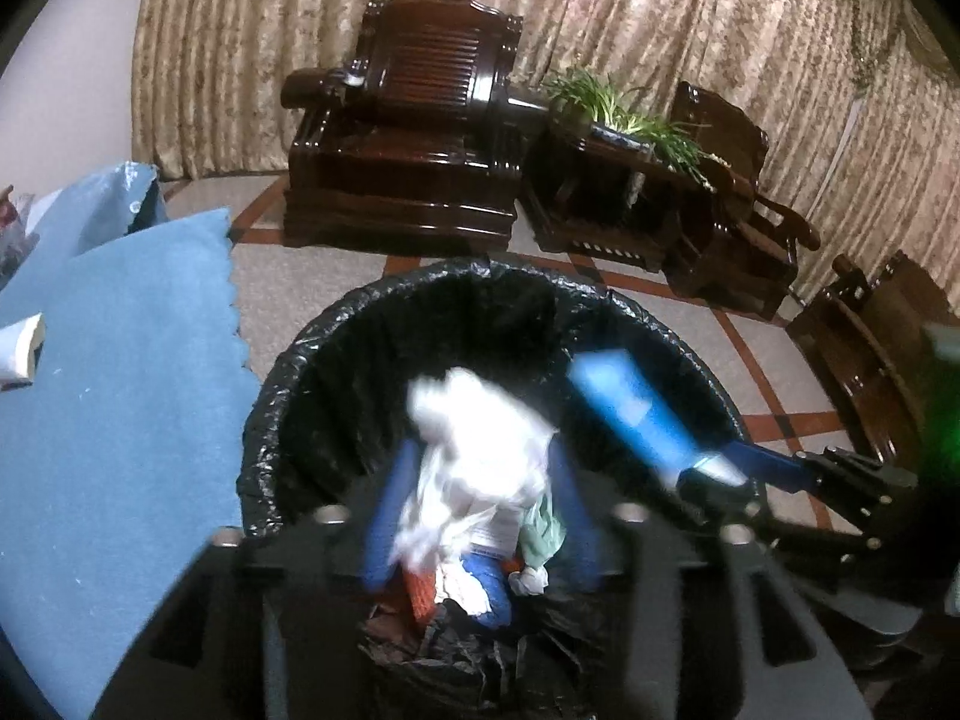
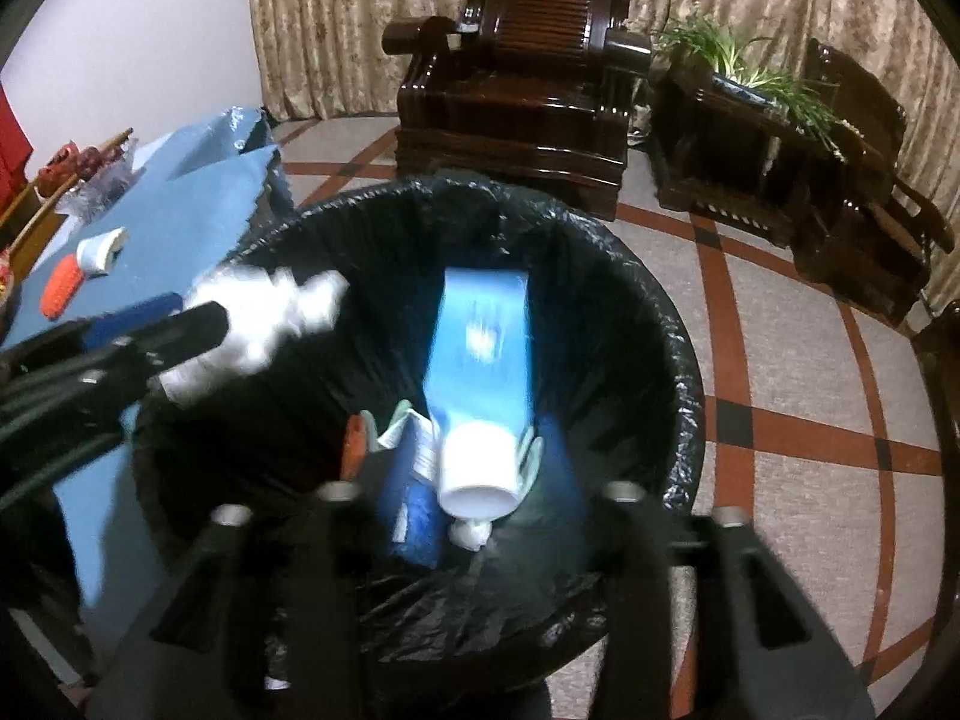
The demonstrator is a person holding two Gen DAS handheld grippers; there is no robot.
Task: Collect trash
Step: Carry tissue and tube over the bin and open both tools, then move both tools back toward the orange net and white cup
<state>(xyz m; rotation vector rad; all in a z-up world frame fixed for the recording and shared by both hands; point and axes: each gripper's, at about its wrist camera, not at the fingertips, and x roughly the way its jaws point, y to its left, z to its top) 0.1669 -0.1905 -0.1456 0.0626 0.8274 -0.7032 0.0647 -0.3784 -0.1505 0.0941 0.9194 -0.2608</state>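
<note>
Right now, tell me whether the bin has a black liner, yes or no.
Yes: a crinkled black plastic liner is folded over the rim of the bin and covers its inside.

Home living room: carved wooden armchair (image 2: 516, 78), curtains (image 2: 336, 18), houseplant (image 2: 750, 72).

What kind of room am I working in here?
Probably a home living room: a carved dark wooden armchair, floor-length patterned curtains, a potted plant on a side table, and a lined trash bin beside a blue-covered table.

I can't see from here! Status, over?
Left tongs open, white wad dropping. Right tongs open, blue tube falling. Both over the bin. Nothing in the way.
</note>
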